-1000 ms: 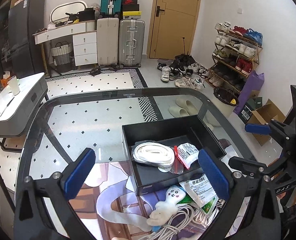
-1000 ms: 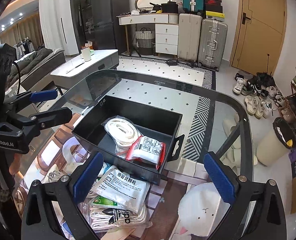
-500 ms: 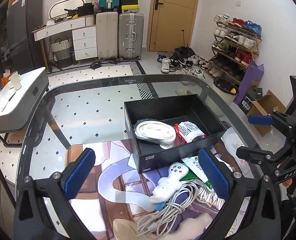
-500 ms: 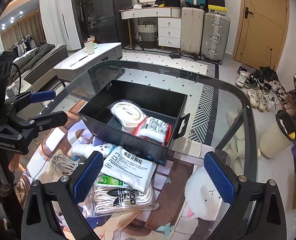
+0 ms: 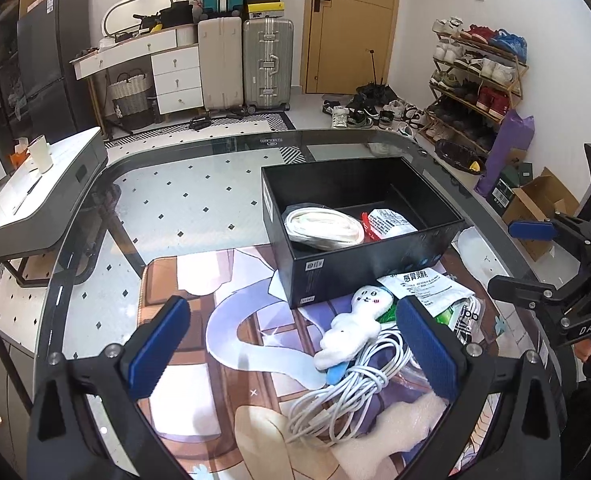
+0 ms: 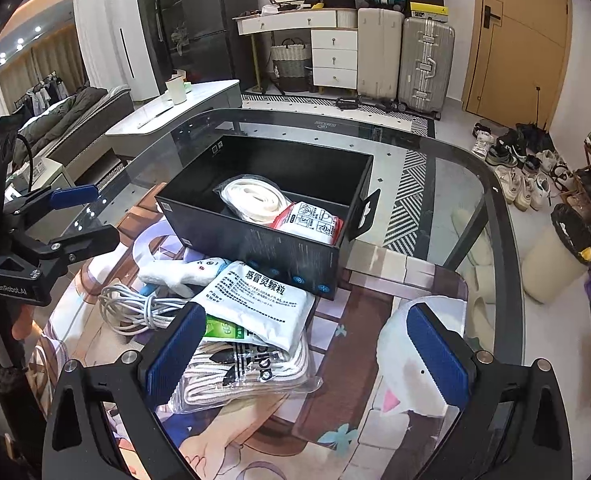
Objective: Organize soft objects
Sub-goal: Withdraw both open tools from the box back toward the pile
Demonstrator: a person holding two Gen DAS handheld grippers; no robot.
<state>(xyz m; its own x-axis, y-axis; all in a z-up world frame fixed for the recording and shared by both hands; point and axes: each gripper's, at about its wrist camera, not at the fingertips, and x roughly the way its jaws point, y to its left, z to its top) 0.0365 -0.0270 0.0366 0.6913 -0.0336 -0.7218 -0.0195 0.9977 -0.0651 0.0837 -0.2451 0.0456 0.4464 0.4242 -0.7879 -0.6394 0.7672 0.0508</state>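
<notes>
While both claws gape empty, right view alone shows white plush [image 6: 411, 364], perhaps rabbit.

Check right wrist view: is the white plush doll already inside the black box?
No, the white plush doll lies on the mat outside the black box, beside the white cable bundle.

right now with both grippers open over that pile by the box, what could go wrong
The white plush toy lies on the coiled white cable, so a grab by the left gripper may snag loops and drag the cable along. The medicine pouch sits stacked on the bagged adidas item; the right gripper could pinch both, or the slick plastic could slip.
</notes>
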